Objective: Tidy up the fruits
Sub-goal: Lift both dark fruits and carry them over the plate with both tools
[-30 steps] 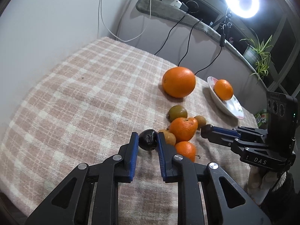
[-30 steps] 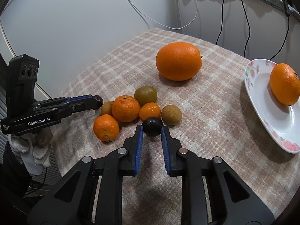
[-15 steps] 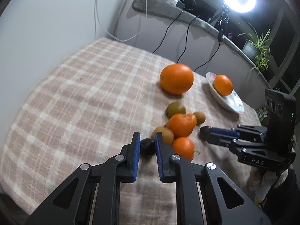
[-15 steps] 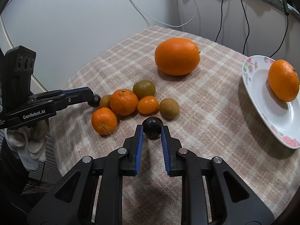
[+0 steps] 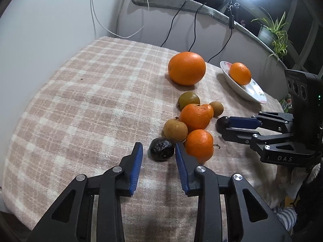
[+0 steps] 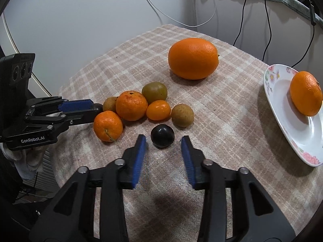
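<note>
with both my left gripper (image 5: 159, 152) and right gripper (image 6: 163, 143) spread wide around dark fruits (image 5: 162, 148) (image 6: 162, 135), i'd back straight out without nudging the cluster.

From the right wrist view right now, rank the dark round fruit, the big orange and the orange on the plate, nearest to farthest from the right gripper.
1. Dark round fruit, just ahead of the open right gripper, between its fingertips.
2. Big orange, straight ahead, beyond the cluster.
3. Orange on the plate, far right; close to the big orange's range, so ranks 2 and 3 are uncertain.

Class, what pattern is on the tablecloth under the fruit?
A pink-beige and cream plaid tablecloth, clearest in the left wrist view.
</note>
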`<state>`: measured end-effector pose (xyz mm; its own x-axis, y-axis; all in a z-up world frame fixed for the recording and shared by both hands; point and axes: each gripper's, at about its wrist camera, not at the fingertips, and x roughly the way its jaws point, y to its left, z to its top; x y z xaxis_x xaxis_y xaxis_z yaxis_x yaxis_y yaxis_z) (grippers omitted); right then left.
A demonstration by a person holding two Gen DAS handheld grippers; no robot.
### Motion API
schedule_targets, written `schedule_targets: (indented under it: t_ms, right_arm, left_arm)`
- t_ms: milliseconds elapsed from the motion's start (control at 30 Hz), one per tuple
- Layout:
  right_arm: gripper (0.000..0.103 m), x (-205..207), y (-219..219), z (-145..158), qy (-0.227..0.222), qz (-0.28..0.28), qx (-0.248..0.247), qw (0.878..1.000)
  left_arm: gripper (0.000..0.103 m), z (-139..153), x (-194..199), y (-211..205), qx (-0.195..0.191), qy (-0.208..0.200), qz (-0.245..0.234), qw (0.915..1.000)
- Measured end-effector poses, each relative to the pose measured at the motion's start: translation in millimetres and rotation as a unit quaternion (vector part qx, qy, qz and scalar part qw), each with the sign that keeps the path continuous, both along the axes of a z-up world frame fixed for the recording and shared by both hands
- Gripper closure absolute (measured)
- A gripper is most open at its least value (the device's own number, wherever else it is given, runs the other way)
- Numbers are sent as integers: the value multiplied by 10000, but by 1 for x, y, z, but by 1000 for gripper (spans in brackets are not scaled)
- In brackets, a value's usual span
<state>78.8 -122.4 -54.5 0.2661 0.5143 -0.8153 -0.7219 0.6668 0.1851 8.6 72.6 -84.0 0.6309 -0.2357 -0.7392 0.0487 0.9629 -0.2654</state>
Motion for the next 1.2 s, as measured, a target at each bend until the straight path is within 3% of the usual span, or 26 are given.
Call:
schedule_targets:
  t_ms: [167,267,400,667,1200]
  right_arm:
    - [64,1,4,-2,-37,37,-16,10000]
    - [64,1,3,-2,-28,25,0,10000]
    - [78,2,0,-1,-18,-4,44,10000]
    - [78,1,-16,14,-96,-163,284,9994]
    - [78,13,-91,40,-358,-1027,556,9925]
  left_arm:
    - [72,-3,2,-4,104,-28,-80,9999]
    - [79,-2,1,-2,65,-49,-51,10000]
    - [79,-1,1,-2,50,-64,0,10000]
    - [79,20,0,-3,24,-303,26,9995]
    - [79,46,36,-73,-304,-687,-728,9945]
